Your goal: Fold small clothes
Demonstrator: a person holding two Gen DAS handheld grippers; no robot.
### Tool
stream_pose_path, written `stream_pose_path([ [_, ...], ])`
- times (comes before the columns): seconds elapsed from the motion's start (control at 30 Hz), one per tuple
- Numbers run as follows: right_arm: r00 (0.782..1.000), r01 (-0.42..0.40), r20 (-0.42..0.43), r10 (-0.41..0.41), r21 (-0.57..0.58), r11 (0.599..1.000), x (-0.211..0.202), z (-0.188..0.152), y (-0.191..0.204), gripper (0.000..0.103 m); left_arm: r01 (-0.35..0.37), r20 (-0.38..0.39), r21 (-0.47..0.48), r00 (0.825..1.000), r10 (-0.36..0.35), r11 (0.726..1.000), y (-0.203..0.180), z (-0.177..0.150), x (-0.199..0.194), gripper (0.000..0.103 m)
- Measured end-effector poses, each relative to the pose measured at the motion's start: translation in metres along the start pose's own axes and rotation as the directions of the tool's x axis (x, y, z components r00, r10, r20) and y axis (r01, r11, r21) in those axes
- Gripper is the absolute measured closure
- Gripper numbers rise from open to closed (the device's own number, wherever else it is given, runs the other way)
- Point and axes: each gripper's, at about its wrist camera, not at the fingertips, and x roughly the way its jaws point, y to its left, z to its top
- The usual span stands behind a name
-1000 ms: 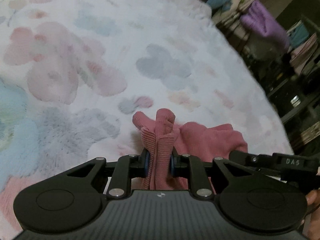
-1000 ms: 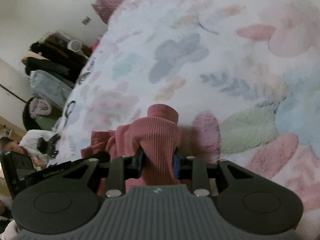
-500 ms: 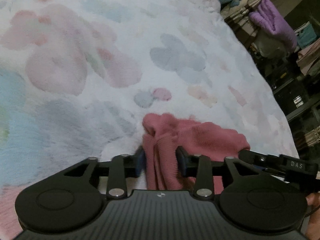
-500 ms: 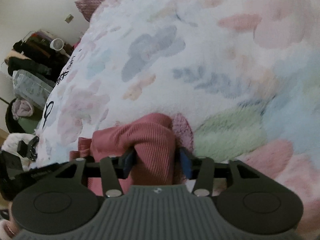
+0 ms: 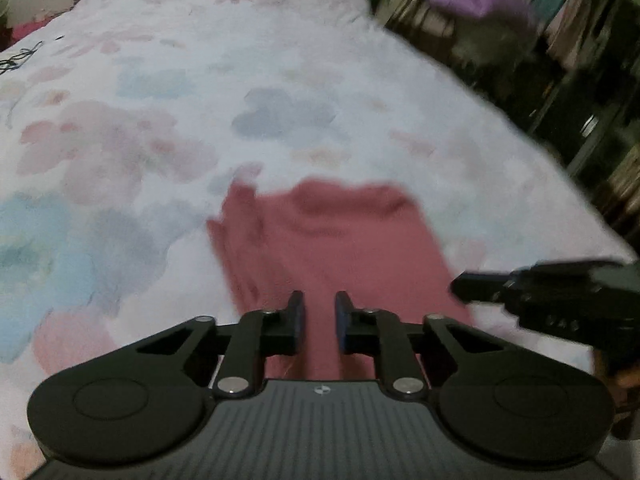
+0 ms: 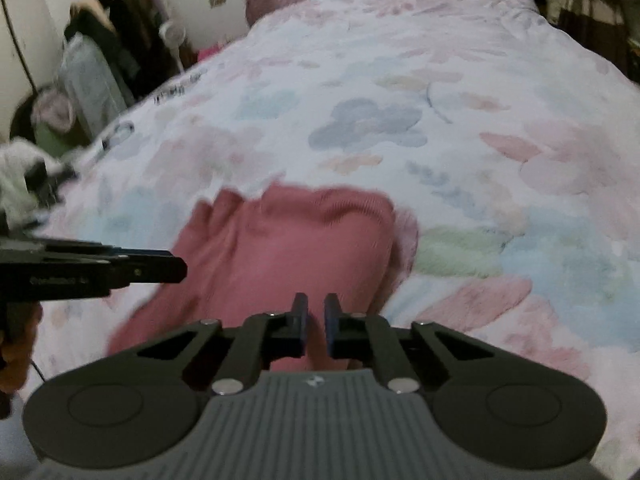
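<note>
Your pink garment (image 5: 332, 240) is smeared by motion blur, so its folds and edges cannot be read — its near end is hidden behind the left gripper (image 5: 319, 312). The shelves (image 5: 580, 60) on the right are blurred too — their contents cannot be made out.

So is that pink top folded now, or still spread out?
Folded: the pink top lies doubled in a compact bundle on the bedspread, no gripper holding it.
</note>
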Motion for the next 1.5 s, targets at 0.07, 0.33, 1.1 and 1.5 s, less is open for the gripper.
stream_pose_path([
  [0.07, 0.999, 0.033, -0.02, -0.033, -0.019, 0.999, 0.011, -0.006, 0.0, 0.101, -0.026, -0.029, -0.012, 0.999, 0.026, 1.0, 0.008, -0.005, 0.012, 0.092],
  [0.33, 0.998, 0.049, -0.038, -0.048, 0.014, 0.999, 0.011, -0.012, -0.005, 0.101, -0.007, -0.016, -0.074, 1.0, 0.005, 0.997, 0.016, -0.006, -0.001, 0.092],
  [1.1, 0.984, 0.037, -0.173, -0.045, -0.05, 0.998, -0.025, -0.096, 0.019, 0.1, -0.068, -0.113, -0.024, 0.991, 0.065, 0.997, 0.0, -0.086, -0.02, 0.088],
  [1.5, 0.999, 0.046, -0.024, -0.047, -0.054, 0.997, -0.083, -0.051, 0.023, 0.075, -0.127, 0.077, 0.099, 0.99, 0.12, 0.987, -0.034, -0.043, -0.088, 0.065],
])
